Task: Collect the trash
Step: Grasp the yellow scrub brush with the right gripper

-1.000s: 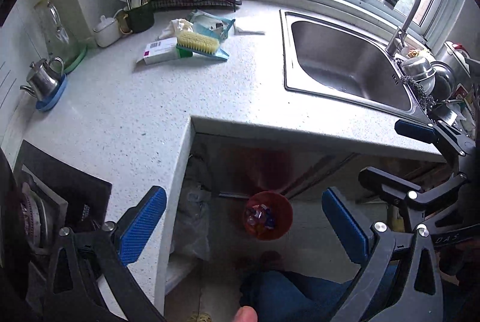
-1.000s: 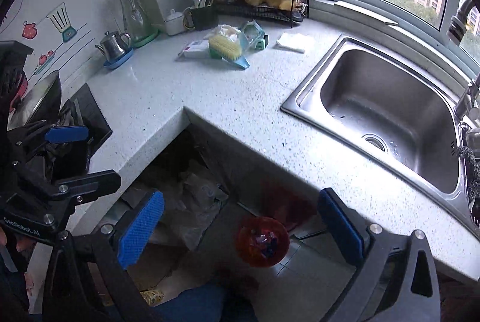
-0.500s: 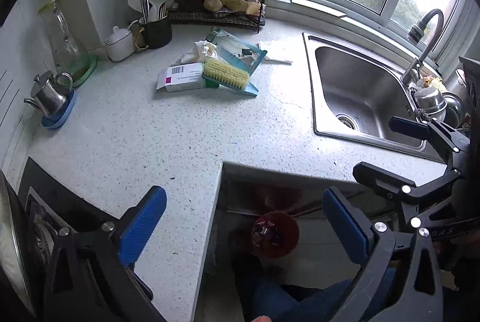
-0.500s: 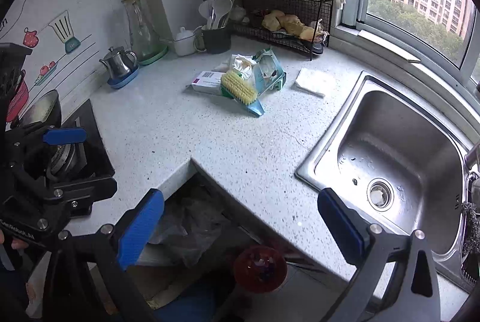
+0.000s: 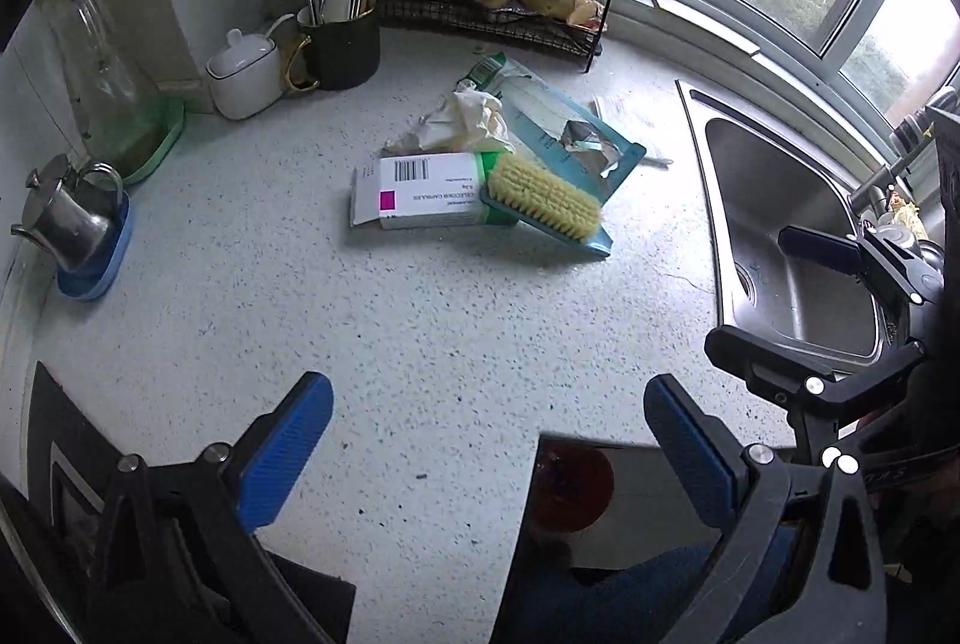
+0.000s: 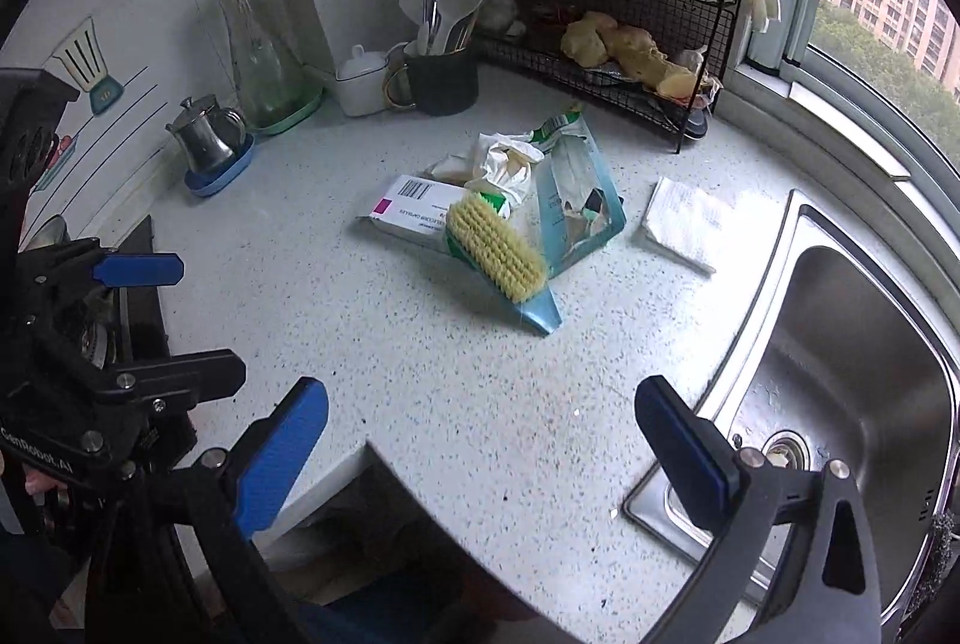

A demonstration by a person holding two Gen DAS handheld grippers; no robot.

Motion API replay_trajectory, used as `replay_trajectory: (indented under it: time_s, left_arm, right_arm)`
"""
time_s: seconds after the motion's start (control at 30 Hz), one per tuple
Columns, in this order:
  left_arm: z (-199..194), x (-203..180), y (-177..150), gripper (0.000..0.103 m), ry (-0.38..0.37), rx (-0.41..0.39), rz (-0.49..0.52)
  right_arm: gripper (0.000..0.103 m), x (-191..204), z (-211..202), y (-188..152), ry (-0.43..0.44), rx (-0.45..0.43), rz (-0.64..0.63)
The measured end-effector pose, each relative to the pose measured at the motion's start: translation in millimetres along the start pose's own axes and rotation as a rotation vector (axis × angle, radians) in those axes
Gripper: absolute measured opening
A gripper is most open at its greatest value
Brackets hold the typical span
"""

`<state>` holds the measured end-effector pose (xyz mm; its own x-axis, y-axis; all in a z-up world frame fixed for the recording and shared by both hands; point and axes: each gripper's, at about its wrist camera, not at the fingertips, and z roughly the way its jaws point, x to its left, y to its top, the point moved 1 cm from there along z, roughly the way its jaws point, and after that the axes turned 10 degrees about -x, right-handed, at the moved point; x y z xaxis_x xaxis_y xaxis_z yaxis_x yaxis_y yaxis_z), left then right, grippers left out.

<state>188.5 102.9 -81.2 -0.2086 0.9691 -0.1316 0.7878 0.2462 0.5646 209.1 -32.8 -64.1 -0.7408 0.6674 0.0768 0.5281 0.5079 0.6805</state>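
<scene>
Where window light falls, speckled white countertop [image 5: 420,332] beside steel sink [image 6: 852,374]; both grippers' fingers spread, empty.

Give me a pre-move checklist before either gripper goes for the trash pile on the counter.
1. Left gripper jaws open and empty: ok.
2. Right gripper jaws open and empty: ok.
3. Counter path to the pile free of obstacles: ok, bare countertop lies between both grippers and the pile.
4. Trash free to lift: not ok, the scrub brush lies on the white carton and against the torn teal packet.
5. Crumpled tissue reachable: ok, it sits on top at the back of the pile.
6. Red bin on the floor open to receive: cannot tell, mostly hidden by the counter edge.
</scene>
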Motion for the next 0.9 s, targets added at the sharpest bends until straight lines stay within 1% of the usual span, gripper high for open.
replay_trajectory:
  time_s: [0.1, 0.2, 0.27, 0.4, 0.57, 0.6, 0.63, 0.73, 0.8, 0.83, 0.87, 0.9]
  left_arm:
    - [11.8, 10.7, 11.1, 0.103, 0.009, 0.015, 0.007]
    - [25.1, 23.3, 18.7, 0.103, 0.001, 0.031, -0.008]
    - [33.4, 32.3, 21.9, 0.103, -0.001, 0.039, -0.024]
    - [50.1, 49.5, 26.4, 0.103, -0.043, 0.063, -0.078]
    - [70.1, 67.4, 30.3, 0.103, -0.045, 0.083, -0.113]
    - [73.4, 69.2, 30.6, 0.103, -0.041, 0.088, -0.115]
    - [76.5, 71.3, 31.1, 0.103, -0.038, 0.094, -0.115]
    - [83.4, 77.0, 31.6, 0.103, -0.028, 0.107, -0.113]
    - [86.3, 80.1, 31.8, 0.103, -0.024, 0.116, -0.114]
    - [87.3, 80.8, 32.1, 0.103, -0.025, 0.119, -0.113]
    - [87.6, 81.4, 32.5, 0.103, -0.028, 0.119, -0.112]
    - [87.6, 81.8, 32.9, 0.103, -0.032, 0.118, -0.109]
  right_arm:
    - [0.102, 2.4, 17.7, 11.6, 0.005, 0.019, -0.027]
    - [0.102, 5.6, 38.4, 22.9, 0.02, 0.042, -0.071]
    - [0.102, 9.4, 51.9, 27.9, 0.029, 0.063, -0.107]
    - [0.102, 14.5, 77.0, 36.7, 0.043, 0.092, -0.177]
    - [0.102, 15.3, 108.3, 45.0, 0.067, 0.131, -0.227]
    - [0.1, 15.0, 114.6, 46.1, 0.068, 0.141, -0.235]
    - [0.095, 14.9, 122.2, 48.1, 0.065, 0.152, -0.245]
    - [0.085, 14.4, 143.2, 51.8, 0.062, 0.183, -0.27]
    - [0.08, 14.8, 155.7, 50.8, 0.064, 0.212, -0.284]
    - [0.074, 15.1, 160.9, 49.8, 0.065, 0.226, -0.291]
    - [0.072, 15.3, 165.7, 48.5, 0.059, 0.237, -0.301]
    - [0.066, 15.1, 169.6, 47.2, 0.055, 0.247, -0.305]
